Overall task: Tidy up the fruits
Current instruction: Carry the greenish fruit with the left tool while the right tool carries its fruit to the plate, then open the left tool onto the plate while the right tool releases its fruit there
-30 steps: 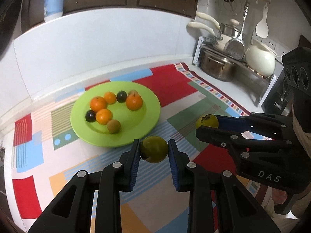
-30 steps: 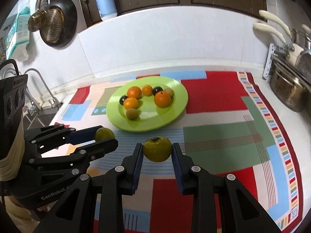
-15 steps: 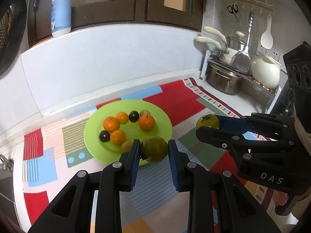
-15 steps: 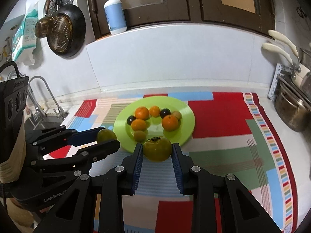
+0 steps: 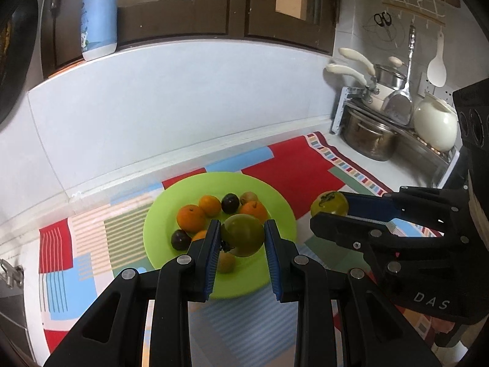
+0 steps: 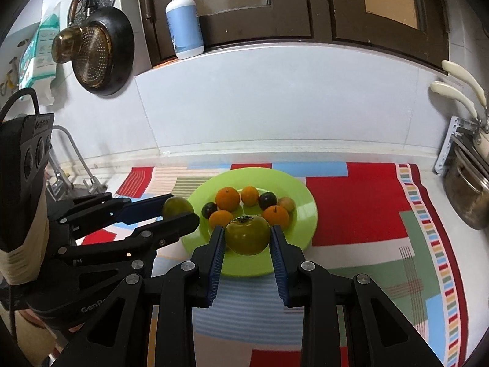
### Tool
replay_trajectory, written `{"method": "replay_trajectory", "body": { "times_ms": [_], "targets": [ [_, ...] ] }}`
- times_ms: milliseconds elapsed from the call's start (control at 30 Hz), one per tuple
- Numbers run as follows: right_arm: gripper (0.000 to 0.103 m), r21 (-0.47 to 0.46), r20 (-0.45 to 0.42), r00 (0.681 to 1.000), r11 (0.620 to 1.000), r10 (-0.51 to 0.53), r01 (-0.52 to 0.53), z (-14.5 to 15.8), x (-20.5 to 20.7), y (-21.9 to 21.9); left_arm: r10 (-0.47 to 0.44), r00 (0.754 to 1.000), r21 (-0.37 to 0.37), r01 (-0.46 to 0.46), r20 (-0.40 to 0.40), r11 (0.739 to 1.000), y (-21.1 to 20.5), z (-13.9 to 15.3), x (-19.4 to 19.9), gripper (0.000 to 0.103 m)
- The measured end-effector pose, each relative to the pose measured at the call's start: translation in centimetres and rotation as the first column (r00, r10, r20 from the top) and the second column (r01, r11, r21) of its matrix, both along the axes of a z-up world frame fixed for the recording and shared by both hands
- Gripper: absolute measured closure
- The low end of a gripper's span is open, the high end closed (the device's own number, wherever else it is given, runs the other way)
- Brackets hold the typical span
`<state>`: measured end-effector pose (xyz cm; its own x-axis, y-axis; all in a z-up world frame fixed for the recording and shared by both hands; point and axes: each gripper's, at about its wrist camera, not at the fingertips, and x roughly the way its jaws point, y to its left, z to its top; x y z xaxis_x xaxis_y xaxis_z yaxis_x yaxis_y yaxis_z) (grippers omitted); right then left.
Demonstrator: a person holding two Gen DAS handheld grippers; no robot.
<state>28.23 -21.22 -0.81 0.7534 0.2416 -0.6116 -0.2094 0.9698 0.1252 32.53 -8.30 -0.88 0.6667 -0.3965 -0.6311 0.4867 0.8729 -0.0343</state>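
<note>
A lime green plate (image 5: 281, 211) (image 6: 302, 195) lies on a colourful mat and carries several oranges, two dark plums and small brownish fruits. My left gripper (image 5: 242, 238) is shut on a green tomato (image 5: 243, 238), held in the air over the plate's near side. The right gripper (image 6: 247, 240) is shut on a second green tomato (image 6: 248, 235), also above the plate's near edge. In the left wrist view the right gripper (image 5: 331, 211) shows to the right with its tomato (image 5: 329, 204). In the right wrist view the left gripper (image 6: 180, 211) shows to the left, holding its tomato (image 6: 177, 206).
A rack with steel pots (image 5: 369, 137), white-handled pans and a white kettle (image 5: 435, 127) stands at the right end of the counter. A blue lotion bottle (image 6: 184, 24) sits on the ledge above the backsplash. A dark pan with a strainer (image 6: 97, 52) hangs at left, near a tap (image 6: 70, 159).
Both grippers rose and moved forward toward the plate, each still holding its green tomato. The plate now sits right behind the held tomatoes, and more of the wall and cupboards shows.
</note>
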Motion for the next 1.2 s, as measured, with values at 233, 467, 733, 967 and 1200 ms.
{"method": "replay_trajectory", "body": {
  "times_ms": [233,467,733,967,1200],
  "targets": [
    [0.072,0.014,-0.037,0.999,1.0,0.008,-0.007,-1.3,2.6,0.1,0.01,1.0,0.01,-0.01,-0.024,1.0,-0.2,-1.1,2.7,0.074],
    [0.072,0.024,-0.083,0.996,1.0,0.008,-0.006,-3.1,4.9,0.0,0.009,0.999,0.028,-0.008,-0.05,1.0,-0.3,-2.9,4.9,0.074],
    [0.072,0.026,-0.132,0.991,1.0,0.016,-0.012,-5.0,6.8,0.0,0.008,0.997,0.042,-0.005,-0.076,0.999,-0.4,-4.5,6.6,0.074],
    [0.072,0.027,-0.161,0.987,1.0,0.019,-0.015,-6.2,8.0,-0.1,0.0,0.995,0.042,0.004,-0.098,0.999,-0.5,-5.6,7.7,0.074],
    [0.072,0.03,-0.169,0.986,0.999,0.016,-0.011,-6.6,8.6,-0.2,0.008,0.996,0.04,-0.005,-0.083,0.999,-0.4,-5.5,7.9,0.071]
  ]
}}
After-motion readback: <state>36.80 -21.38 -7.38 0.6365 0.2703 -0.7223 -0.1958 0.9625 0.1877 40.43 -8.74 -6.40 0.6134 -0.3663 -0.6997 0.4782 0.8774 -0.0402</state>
